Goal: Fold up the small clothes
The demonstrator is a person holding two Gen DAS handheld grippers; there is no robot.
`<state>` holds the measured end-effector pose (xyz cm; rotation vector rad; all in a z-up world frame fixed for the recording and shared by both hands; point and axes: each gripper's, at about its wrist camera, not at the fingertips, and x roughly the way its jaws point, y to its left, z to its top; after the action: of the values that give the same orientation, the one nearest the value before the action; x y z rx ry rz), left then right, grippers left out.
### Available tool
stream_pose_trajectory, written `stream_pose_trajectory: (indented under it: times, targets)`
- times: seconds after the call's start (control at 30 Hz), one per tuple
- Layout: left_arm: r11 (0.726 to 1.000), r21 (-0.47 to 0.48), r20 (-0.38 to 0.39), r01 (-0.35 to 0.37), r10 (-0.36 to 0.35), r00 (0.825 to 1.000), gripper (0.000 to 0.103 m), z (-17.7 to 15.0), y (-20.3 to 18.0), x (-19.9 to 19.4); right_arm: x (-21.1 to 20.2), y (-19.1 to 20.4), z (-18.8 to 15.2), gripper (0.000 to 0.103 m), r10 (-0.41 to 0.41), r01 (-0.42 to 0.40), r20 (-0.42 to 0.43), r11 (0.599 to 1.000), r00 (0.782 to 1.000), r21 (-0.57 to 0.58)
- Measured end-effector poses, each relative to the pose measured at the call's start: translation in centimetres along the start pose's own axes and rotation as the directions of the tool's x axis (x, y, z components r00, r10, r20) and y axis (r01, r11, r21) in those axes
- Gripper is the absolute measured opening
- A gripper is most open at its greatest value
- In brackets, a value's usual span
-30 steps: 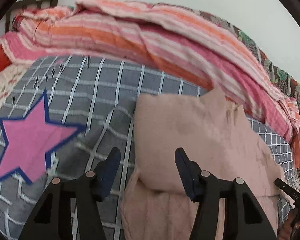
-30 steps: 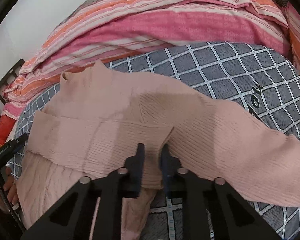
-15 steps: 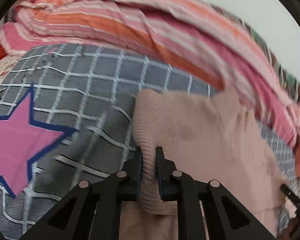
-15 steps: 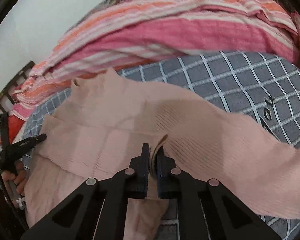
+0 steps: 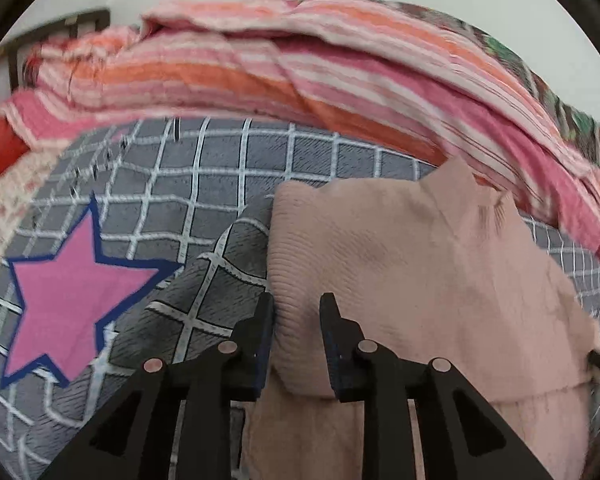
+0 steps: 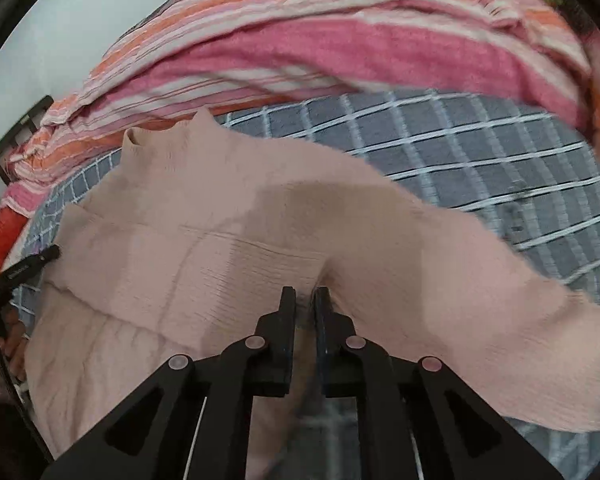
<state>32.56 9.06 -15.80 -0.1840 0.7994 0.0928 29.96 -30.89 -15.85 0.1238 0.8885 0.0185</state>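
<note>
A pale pink knit sweater [image 5: 400, 248] lies on the grey checked bedsheet [image 5: 220, 168], its left side folded over the body. My left gripper [image 5: 296, 316] straddles the rounded fold edge at the sweater's left. Its jaws are opening, and the thick fold sits between them without being squeezed. In the right wrist view the sweater [image 6: 220, 248] spreads across the middle, its right sleeve trailing to the right. My right gripper [image 6: 305, 300] pinches a ridge of the knit near the armpit; its jaws stand a narrow gap apart and are starting to open. The left gripper's tip [image 6: 32, 268] shows at the far left.
A bunched pink, orange and white striped blanket [image 5: 300, 60] lies along the back of the bed against the wall. A pink star with a blue outline [image 5: 72, 292] is printed on the sheet at left. A dark bed frame [image 5: 60, 24] shows at the upper left. A hand [image 6: 12, 344] holds the left gripper.
The left gripper closed on the sweater's folded left edge, then spread part way again. The right gripper stayed pinched on the knit ridge, and the sweater shifted slightly under it.
</note>
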Motion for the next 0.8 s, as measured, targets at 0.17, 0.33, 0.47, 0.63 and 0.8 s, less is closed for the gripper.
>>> stream_pose_trajectory:
  times: [0.17, 0.33, 0.47, 0.63, 0.8]
  targets:
    - [0.996, -0.012, 0.006, 0.084, -0.084, 0.996, 0.038, -0.3, -1.0, -1.7, -5.3, -5.0, -0.7, 0.053, -0.126, 0.114, 0.115, 0.988, 0.985, 0.103]
    - [0.993, -0.006, 0.029, 0.115, -0.115, 0.993, 0.039, -0.5, -2.7, -3.2, -8.7, -10.3, -3.6, 0.059, -0.16, 0.124, 0.133, 0.962, 0.978, 0.245]
    - [0.995, 0.018, 0.062, 0.098, -0.099, 0.993, 0.075, -0.8, -3.5, -3.8, -10.2, -14.4, -7.7, 0.059, -0.186, 0.148, 0.096, 0.938, 0.978, 0.315]
    - [0.998, 0.051, 0.125, 0.035, -0.041, 0.991, 0.075, -1.1, -4.6, -5.0, -11.9, -19.0, -12.2, 0.059, -0.202, 0.152, 0.084, 0.902, 0.976, 0.403]
    - [0.999, 0.023, 0.125, 0.042, -0.045, 0.991, 0.075, -1.2, -5.1, -5.1, -11.6, -20.8, -12.9, 0.065, -0.199, 0.145, 0.078, 0.887, 0.977, 0.439]
